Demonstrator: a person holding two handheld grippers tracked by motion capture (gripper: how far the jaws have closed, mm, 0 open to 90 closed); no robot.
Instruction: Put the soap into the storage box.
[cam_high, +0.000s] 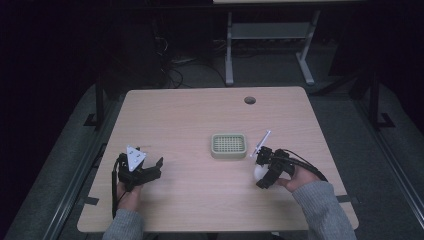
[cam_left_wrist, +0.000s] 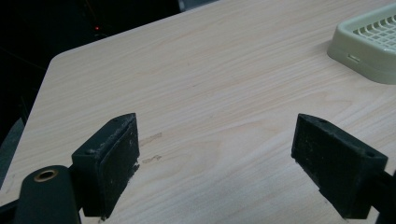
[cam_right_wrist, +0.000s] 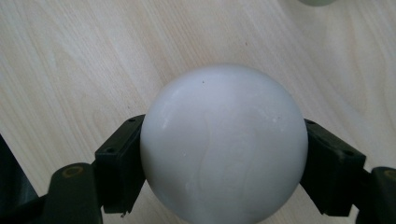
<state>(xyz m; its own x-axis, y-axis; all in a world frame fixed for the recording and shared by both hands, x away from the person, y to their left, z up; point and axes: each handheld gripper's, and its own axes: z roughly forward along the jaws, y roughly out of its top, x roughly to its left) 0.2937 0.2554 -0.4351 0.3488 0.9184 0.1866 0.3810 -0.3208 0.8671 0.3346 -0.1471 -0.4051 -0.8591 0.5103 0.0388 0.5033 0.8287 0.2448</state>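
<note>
Beside the green tray (cam_high: 229, 146), right hand-held gripper (cam_high: 261, 172) pinching white ball (cam_right_wrist: 223, 142); left hand-held gripper (cam_high: 150, 170) spread.

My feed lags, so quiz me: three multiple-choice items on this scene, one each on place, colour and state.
1. Where is the tray?
A. mid-table
B. on the floor
C. in the left tool

2. What colour is the ball?
A. red
B. white
C. black

3. How is the left tool?
A. shut on the ball
B. shut on the tray
C. open, holding nothing

Answers: 1 A, the high view shows it on the table between the hands. 2 B, white in the right tool. 3 C, its jaws stand wide over bare wood.
</note>
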